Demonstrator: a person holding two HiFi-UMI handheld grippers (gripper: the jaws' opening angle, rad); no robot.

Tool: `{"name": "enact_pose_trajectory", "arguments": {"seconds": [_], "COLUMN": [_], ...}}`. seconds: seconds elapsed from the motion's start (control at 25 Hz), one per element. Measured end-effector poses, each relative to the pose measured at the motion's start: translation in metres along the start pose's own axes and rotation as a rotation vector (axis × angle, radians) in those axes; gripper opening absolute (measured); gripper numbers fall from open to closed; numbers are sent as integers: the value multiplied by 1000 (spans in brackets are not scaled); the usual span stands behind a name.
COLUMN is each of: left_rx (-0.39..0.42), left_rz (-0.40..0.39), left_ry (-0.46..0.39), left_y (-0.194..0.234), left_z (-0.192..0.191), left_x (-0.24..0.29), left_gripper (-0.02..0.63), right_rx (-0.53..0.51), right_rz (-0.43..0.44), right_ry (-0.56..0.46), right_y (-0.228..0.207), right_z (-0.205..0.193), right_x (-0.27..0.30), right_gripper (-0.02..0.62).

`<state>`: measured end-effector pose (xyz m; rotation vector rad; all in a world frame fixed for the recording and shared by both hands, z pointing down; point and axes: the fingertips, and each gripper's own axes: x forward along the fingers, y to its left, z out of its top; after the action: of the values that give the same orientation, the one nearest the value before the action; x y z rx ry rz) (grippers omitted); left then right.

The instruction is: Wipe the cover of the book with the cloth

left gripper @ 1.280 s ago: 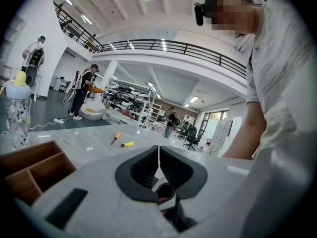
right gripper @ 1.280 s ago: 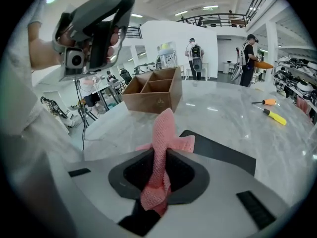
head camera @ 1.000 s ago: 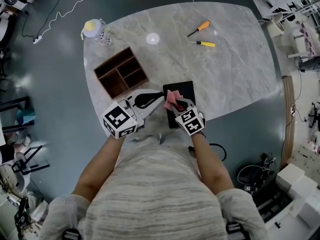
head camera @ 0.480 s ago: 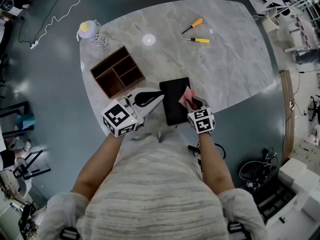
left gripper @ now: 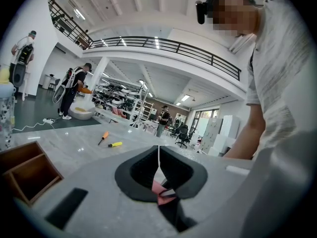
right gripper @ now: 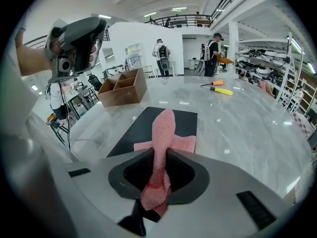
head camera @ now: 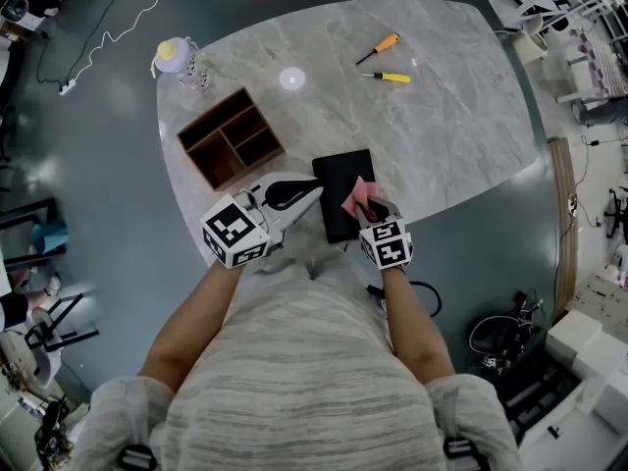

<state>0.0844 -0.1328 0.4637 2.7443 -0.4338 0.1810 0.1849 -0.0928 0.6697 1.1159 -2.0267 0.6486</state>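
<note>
A black book (head camera: 339,180) lies flat near the front edge of the marble table (head camera: 451,116). My right gripper (head camera: 368,204) is shut on a pink cloth (head camera: 357,198), and the cloth's loose end rests on the book's right half. In the right gripper view the pink cloth (right gripper: 162,133) runs from the jaws of the right gripper (right gripper: 159,155) out onto the book (right gripper: 146,125). My left gripper (head camera: 316,190) is shut on nothing and hangs by the book's left edge. In the left gripper view the left gripper (left gripper: 158,152) shows only a thin seam between its jaws.
A wooden compartment box (head camera: 231,140) stands left of the book. A bottle with a yellow cap (head camera: 175,62) sits at the far left edge, and a small white disc (head camera: 291,78) lies nearby. Two screwdrivers (head camera: 378,49) (head camera: 390,78) lie at the back. Several people stand in the hall behind.
My right gripper dragged the cloth from the book's middle to its right edge, then back a little leftward and nearer. The left gripper stayed in place.
</note>
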Motion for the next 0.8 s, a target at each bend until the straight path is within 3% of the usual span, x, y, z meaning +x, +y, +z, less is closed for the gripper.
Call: {"name": "enact_pose_trajectory", "arguments": {"seconds": [0.4,0.8], "left_rx": [-1,0], "left_rz": [-6,-18], "left_ry": [-1,-5], "left_y": [-7,-10], "left_z": [-3,-3], "left_x": [0,-3], "left_gripper": [20,20], "right_rx": [-97,-262], "right_rz": [158,326], "right_ry": [7,41], "right_y": [59,98], "right_z": [15,-4], "right_x": [14,5], "right_gripper": [67,67]}}
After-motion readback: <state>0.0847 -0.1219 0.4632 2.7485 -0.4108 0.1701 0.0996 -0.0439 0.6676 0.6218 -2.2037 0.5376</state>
